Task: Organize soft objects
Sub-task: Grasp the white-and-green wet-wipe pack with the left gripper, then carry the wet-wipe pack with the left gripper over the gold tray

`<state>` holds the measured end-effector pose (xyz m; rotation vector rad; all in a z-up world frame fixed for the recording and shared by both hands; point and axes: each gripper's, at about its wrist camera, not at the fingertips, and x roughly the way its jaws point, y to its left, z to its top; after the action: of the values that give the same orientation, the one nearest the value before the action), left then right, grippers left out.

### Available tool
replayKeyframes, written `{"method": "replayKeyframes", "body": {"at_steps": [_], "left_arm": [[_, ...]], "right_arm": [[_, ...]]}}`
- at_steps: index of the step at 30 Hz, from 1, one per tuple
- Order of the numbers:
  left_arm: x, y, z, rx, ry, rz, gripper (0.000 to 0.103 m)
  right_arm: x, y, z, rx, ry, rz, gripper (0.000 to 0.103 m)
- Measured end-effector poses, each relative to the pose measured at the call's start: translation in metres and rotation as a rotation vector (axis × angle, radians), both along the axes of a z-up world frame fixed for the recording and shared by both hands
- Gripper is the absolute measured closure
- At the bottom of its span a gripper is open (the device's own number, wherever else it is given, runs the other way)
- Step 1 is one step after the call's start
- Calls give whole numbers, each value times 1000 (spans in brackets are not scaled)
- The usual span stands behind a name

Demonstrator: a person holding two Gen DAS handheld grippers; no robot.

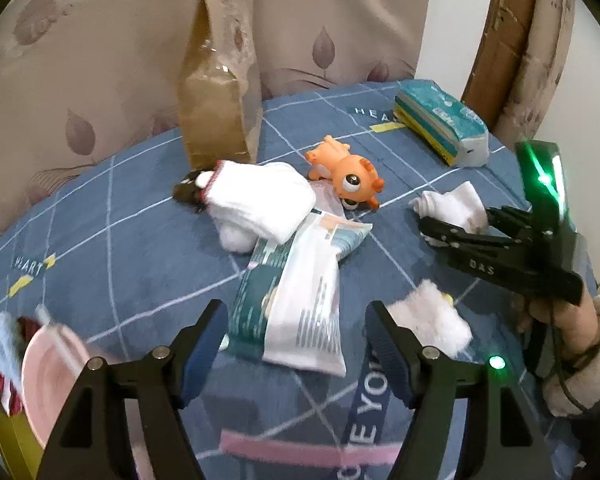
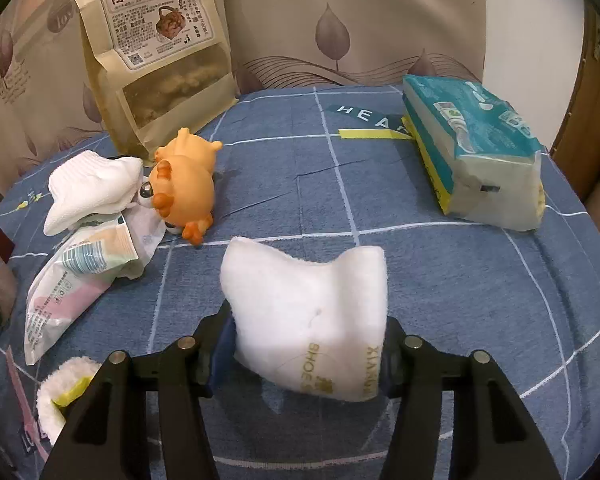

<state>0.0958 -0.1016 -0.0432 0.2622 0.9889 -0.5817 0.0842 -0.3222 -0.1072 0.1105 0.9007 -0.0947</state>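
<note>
My right gripper [image 2: 306, 346] is shut on a white folded cloth with gold lettering [image 2: 312, 312] and holds it over the blue bedspread [image 2: 300, 168]; in the left wrist view the same gripper [image 1: 456, 224] and cloth [image 1: 456, 202] show at the right. My left gripper [image 1: 296, 344] is open and empty above a white and teal plastic packet [image 1: 300, 300]. An orange squishy toy [image 1: 346, 178] lies beside a white cloth bundle [image 1: 256, 200]. A fluffy white pad [image 1: 432, 320] lies by the left gripper's right finger.
A brown snack bag [image 2: 156, 52] stands against the headboard. A tissue pack [image 2: 476, 148] lies at the far right. A pink round lid [image 1: 50, 364] and a tin sit at the left edge. A dark small item [image 1: 186, 192] lies behind the white bundle.
</note>
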Motion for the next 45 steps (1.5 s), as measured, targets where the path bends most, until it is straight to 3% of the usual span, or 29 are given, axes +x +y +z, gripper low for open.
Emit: {"method": "replayKeyframes", "body": {"at_steps": [8,16,19,22,26,45], "left_arm": [[37,-17,-34,66,73,-6,29],[53,-28,-64,69,111,23,25],[51,-28,-66,57,89,42,25],[50,-26,-63,42,87,59,37],[48,-24,-61,29,103,75,41],[5,-11,-35,-10,94,75,42]], "right_arm": [[2,5,0,-18,8,10,46],[3,11,-2,-42,19,18,42],[4,12,-2,-42,19,18,42],[4,12,-2,-41,19,18,42],[4,11,-2,-42,19,18,42],[4,12,-3,-42,19,18,42]]}}
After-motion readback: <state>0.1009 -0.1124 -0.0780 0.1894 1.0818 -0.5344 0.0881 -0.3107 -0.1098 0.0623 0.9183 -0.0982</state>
